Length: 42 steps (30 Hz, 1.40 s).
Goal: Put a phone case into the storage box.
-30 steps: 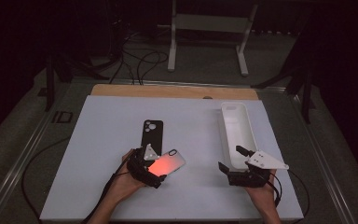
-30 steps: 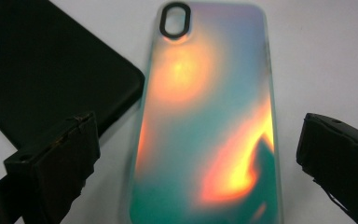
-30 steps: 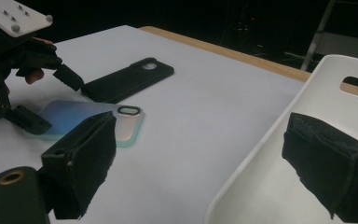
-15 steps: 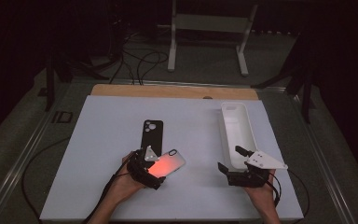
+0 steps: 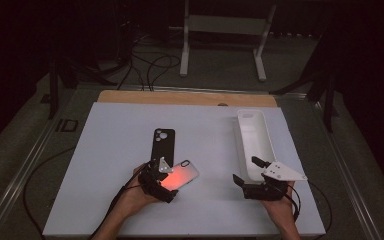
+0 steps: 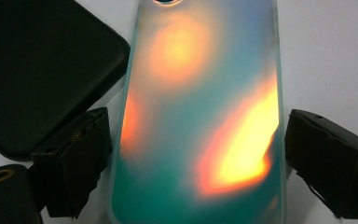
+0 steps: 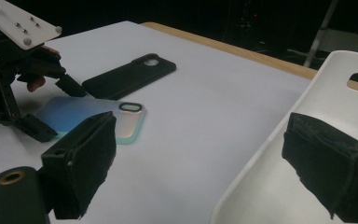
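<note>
A translucent phone case (image 6: 200, 93) glowing orange and teal lies flat on the white table, near the front left (image 5: 182, 174). My left gripper (image 6: 196, 158) straddles its near end. Its jaws have just been closing on the case's long edges, and the pads (image 6: 74, 163) stand right beside those edges. A black phone case (image 5: 162, 145) lies just beyond, touching the glowing one's corner (image 6: 37, 70). My right gripper (image 5: 245, 169) hovers open at the near end of a long white tray (image 5: 255, 135), one jaw over its wall, nothing between its fingers (image 7: 196, 168).
The white board (image 5: 215, 210) sits on a wooden table whose far edge (image 5: 185, 97) shows. From the right gripper view, both cases (image 7: 116, 121) (image 7: 130, 74) and the left gripper (image 7: 56, 109) lie to the left of the tray (image 7: 317, 93). A white stand (image 5: 225, 40) and cables lie on the floor behind.
</note>
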Available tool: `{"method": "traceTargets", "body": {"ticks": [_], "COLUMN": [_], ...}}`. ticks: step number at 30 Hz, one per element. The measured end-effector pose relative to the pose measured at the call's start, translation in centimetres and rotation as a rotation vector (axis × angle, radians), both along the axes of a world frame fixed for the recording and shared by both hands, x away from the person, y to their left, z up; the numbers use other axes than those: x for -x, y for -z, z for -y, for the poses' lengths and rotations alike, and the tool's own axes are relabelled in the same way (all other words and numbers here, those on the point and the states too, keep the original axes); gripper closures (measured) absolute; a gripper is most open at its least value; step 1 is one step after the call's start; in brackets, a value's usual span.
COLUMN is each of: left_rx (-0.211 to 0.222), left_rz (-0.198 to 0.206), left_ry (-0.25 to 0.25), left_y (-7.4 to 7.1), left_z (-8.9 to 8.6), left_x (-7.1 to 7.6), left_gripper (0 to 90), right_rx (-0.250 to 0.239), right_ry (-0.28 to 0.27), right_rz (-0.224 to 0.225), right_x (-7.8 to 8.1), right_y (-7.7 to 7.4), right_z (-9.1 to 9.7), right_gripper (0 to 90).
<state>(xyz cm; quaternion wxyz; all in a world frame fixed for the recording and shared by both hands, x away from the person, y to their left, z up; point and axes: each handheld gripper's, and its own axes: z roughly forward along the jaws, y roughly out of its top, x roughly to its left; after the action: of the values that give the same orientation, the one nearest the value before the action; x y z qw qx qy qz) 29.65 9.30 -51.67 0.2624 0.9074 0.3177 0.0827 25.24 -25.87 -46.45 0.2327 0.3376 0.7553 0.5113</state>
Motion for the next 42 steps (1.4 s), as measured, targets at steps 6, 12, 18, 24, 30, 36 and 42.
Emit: {"method": "traceTargets", "body": {"ticks": [6,12,18,24,30,36,42], "left_rx": [-0.010,-0.017,0.016,0.056,0.100,0.142,0.190], "left_rz": [-0.007,0.011,0.043,0.102,0.180,0.293,0.334], "left_ry": [0.016,0.015,0.005,-0.006,-0.007,0.007,0.021], "left_y": [-0.3,-0.4,-1.0,-2.9,-5.1,-7.5,-8.2], "left_z": [-0.1,0.1,0.1,-0.1,0.3,1.4,1.9], "left_x": [-0.1,0.1,0.5,0.9,1.1,1.5,1.9], "left_gripper": [15.8,17.0,17.2,17.1,17.1,17.1,17.0], "right_rx": [0.005,0.019,0.008,-0.042,-0.066,-0.058,-0.068], "right_ry": [-0.004,-0.014,-0.023,-0.052,-0.067,-0.091,-0.133], "right_rz": [0.000,-0.014,-0.039,-0.085,-0.115,-0.150,-0.178], "right_x": [-0.3,-0.7,-1.0,-1.8,-2.5,-3.3,-4.0], "right_y": [-0.4,-0.8,-0.9,-1.3,-1.9,-3.0,-3.9], "right_z": [-0.1,-0.3,-0.6,-0.8,-1.5,-3.4,-5.5], "right_gripper": [10.0,10.0,10.0,10.0,10.0,10.0,10.1]}}
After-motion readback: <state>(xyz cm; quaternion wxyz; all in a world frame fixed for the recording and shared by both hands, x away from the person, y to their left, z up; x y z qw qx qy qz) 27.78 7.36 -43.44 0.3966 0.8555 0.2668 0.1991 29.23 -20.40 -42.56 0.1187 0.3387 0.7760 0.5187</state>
